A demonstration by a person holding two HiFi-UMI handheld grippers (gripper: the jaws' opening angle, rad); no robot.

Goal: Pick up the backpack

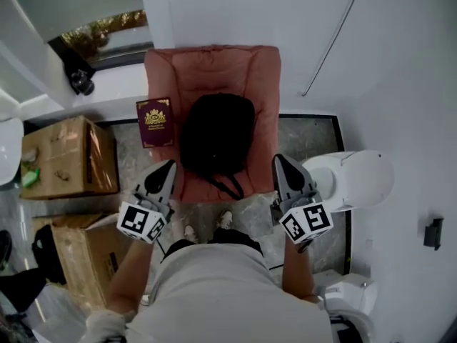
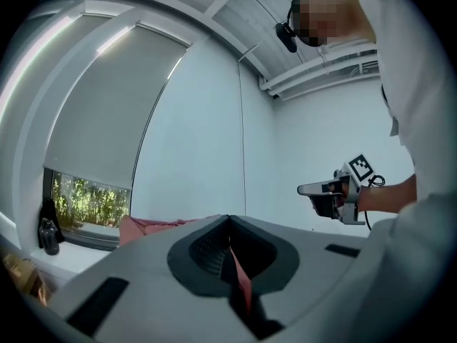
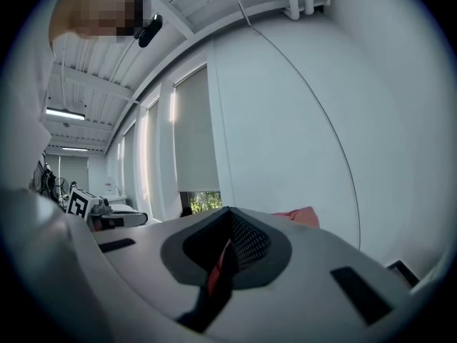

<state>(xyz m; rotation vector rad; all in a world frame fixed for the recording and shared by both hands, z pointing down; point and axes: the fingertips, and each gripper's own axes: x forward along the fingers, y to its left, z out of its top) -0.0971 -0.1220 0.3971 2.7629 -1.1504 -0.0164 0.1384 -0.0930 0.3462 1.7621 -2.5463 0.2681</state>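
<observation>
Approach step, nothing grasped yet. Black backpack (image 1: 216, 134) lies on pink chair (image 1: 161, 70), strap loop trailing toward front edge, maroon book (image 1: 154, 122) just beside it on left. Left gripper (image 1: 167, 166) and right gripper (image 1: 279, 160) flank chair front, 1 each side, pointing roughly level, both pairs of jaws clenched on nothing. Next move likely: open 1 pair, dip to strap, close, lift

Head view — high over the person, looking steeply down; pink armchair (image 1: 212, 70) far, left gripper (image 1: 166, 168) and right gripper (image 1: 280, 164) near. Each gripper view sits close behind its own jaws, facing level toward the far wall — each catches the other gripper and the armchair's edge.
</observation>
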